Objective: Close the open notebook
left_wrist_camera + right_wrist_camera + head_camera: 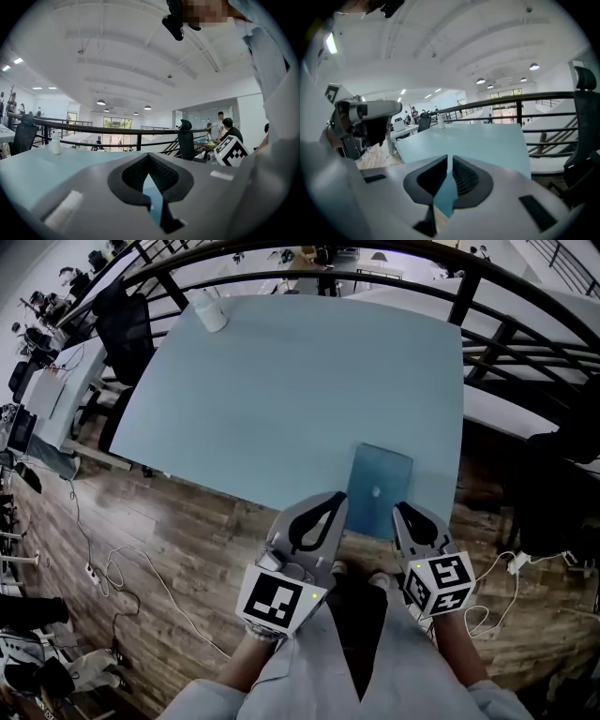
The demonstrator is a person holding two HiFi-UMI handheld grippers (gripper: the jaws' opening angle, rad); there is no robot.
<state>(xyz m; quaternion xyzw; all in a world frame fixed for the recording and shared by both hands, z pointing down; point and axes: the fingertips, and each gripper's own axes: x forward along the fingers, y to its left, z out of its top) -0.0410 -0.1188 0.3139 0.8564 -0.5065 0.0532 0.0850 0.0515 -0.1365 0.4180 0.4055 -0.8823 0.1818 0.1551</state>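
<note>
The blue notebook (pixel 380 488) lies shut and flat on the pale blue table (pixel 300 381), close to its near right edge. Both grippers hang just short of that edge, in front of the person's body and over the wooden floor. My left gripper (pixel 333 501) points at the notebook's near left corner, and its jaws meet at the tips with nothing in them (pixel 149 159). My right gripper (pixel 405 514) sits by the notebook's near right corner. Its jaws also stand together, empty (pixel 449 159). Neither gripper touches the notebook.
A white bottle (pixel 210 310) stands at the table's far left corner. A dark railing (pixel 469 282) curves behind the table. An office chair (pixel 127 324) is at the left, and cables (pixel 141 568) lie on the floor.
</note>
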